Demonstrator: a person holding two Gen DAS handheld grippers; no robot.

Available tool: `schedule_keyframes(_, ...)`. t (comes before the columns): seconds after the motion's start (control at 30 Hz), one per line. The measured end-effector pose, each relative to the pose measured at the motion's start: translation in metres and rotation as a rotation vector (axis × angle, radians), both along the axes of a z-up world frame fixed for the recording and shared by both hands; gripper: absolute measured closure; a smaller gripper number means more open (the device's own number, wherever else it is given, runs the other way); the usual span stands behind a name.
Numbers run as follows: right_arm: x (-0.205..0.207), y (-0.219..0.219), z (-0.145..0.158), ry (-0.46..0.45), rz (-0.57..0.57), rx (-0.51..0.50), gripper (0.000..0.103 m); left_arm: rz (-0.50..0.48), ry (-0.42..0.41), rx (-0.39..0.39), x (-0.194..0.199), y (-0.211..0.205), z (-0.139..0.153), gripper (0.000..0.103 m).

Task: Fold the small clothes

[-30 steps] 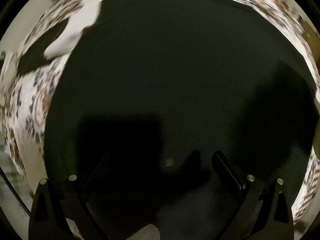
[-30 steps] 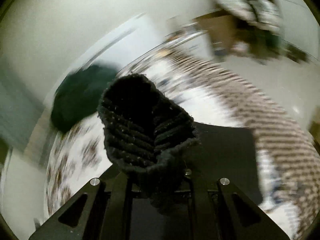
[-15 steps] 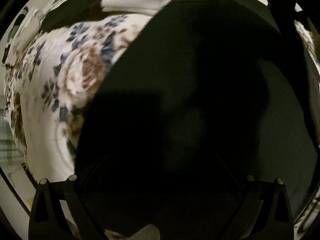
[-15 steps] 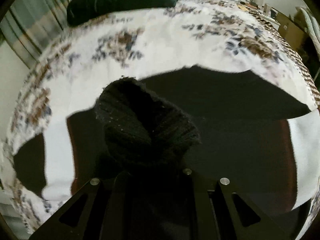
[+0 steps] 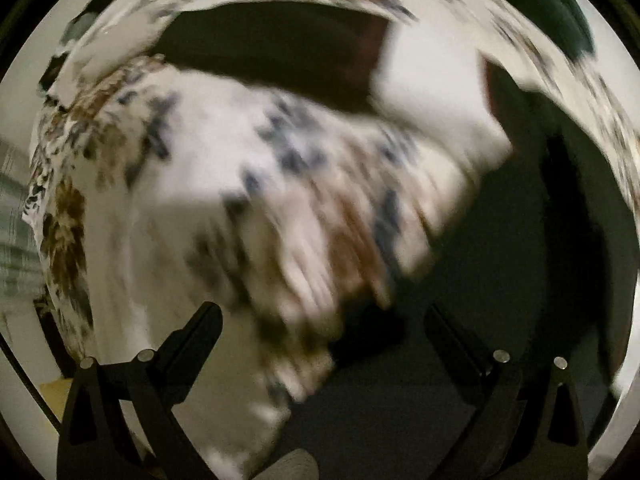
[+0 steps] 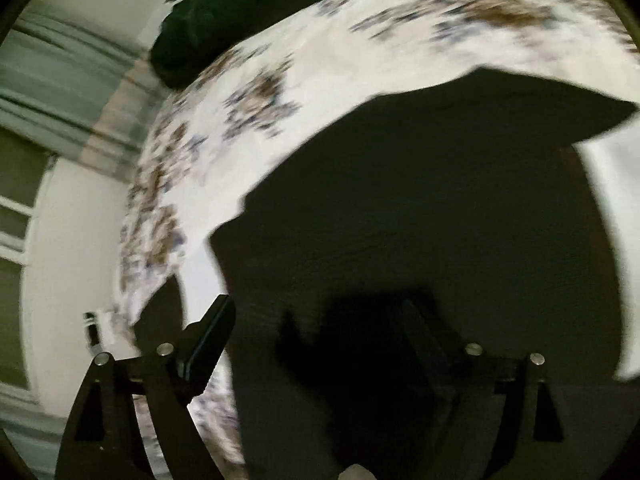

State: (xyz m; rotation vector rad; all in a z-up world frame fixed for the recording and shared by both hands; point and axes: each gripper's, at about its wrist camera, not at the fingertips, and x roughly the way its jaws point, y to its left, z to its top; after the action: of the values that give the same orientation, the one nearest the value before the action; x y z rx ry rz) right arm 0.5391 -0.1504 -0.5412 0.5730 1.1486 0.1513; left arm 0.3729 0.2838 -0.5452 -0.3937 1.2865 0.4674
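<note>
A black garment (image 6: pixel 440 200) with a white band (image 6: pixel 612 220) lies spread on a floral bedsheet (image 6: pixel 360 60). My right gripper (image 6: pixel 320 320) hangs just over its dark cloth. Its jaws are opening, and I see nothing between them but shadow. In the blurred left wrist view, my left gripper (image 5: pixel 320 320) stands open over the garment's (image 5: pixel 500 280) edge, where it meets the bedsheet (image 5: pixel 200 160). It holds nothing. A white band (image 5: pixel 432 92) and a further black part (image 5: pixel 272 40) of the garment lie beyond it.
A dark green pillow (image 6: pixel 240 12) lies at the far end of the bed and shows in the left wrist view's top right corner (image 5: pixel 552 4). A wall and a striped curtain (image 6: pixel 60 72) stand to the left of the bed.
My right gripper let go of the black knit fold and sank toward the garment. My left gripper slid sideways from over the black cloth to its edge by the floral sheet.
</note>
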Motion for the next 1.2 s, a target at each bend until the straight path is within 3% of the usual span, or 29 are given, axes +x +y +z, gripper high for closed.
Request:
schedule_keyframes(0.1, -0.037, -0.024, 0.0, 0.001, -0.063, -0.073, 0.007, 0.17, -0.061, -0.063, 0.041, 0.067, -0.013, 0.0)
schedule_keyframes(0.3, -0.055, -0.05, -0.02, 0.028, -0.147, -0.195, 0.007, 0.502, -0.18, -0.18, 0.065, 0.191, -0.038, 0.0)
schedule_keyframes(0.33, -0.055, -0.054, -0.025, 0.032, -0.159, -0.201, 0.007, 0.544, -0.191, -0.195, 0.052, 0.166, -0.021, 0.0)
schedule_keyframes(0.4, -0.05, -0.058, -0.034, 0.039, -0.175, -0.203, 0.007, 0.626, -0.236, -0.229, 0.05, 0.188, -0.025, 0.0)
schedule_keyframes(0.47, -0.044, -0.057, -0.042, 0.044, -0.179, -0.206, 0.007, 0.67, -0.271, -0.259, 0.051, 0.179, -0.016, 0.0)
schedule_keyframes(0.67, -0.035, -0.037, -0.062, 0.088, -0.174, -0.285, 0.007, 0.736, -0.255, -0.225, 0.076, 0.209, -0.035, 0.0)
schedule_keyframes(0.73, -0.033, -0.032, -0.064, 0.101, -0.169, -0.333, 0.007, 0.718, -0.263, -0.166, 0.083, 0.206, -0.03, 0.006)
schedule_keyframes(0.8, -0.029, -0.025, -0.066, 0.134, -0.159, -0.397, 0.007, 0.661, -0.247, -0.085, 0.098, 0.205, -0.026, 0.034)
schedule_keyframes(0.83, -0.028, -0.022, -0.067, 0.155, -0.154, -0.434, 0.007, 0.613, -0.221, -0.038, 0.107, 0.203, -0.023, 0.067)
schedule_keyframes(0.87, -0.026, -0.018, -0.067, 0.176, -0.151, -0.471, 0.007, 0.558, -0.205, -0.004, 0.112, 0.199, -0.018, 0.083)
schedule_keyframes(1.0, -0.025, -0.011, -0.065, 0.215, -0.142, -0.568, 0.007, 0.345, -0.156, 0.168, 0.131, 0.169, 0.005, 0.09)
schedule_keyframes(1.2, -0.029, -0.003, -0.052, 0.205, -0.103, -0.673, 0.007, 0.214, -0.23, 0.263, 0.122, 0.144, 0.045, 0.091)
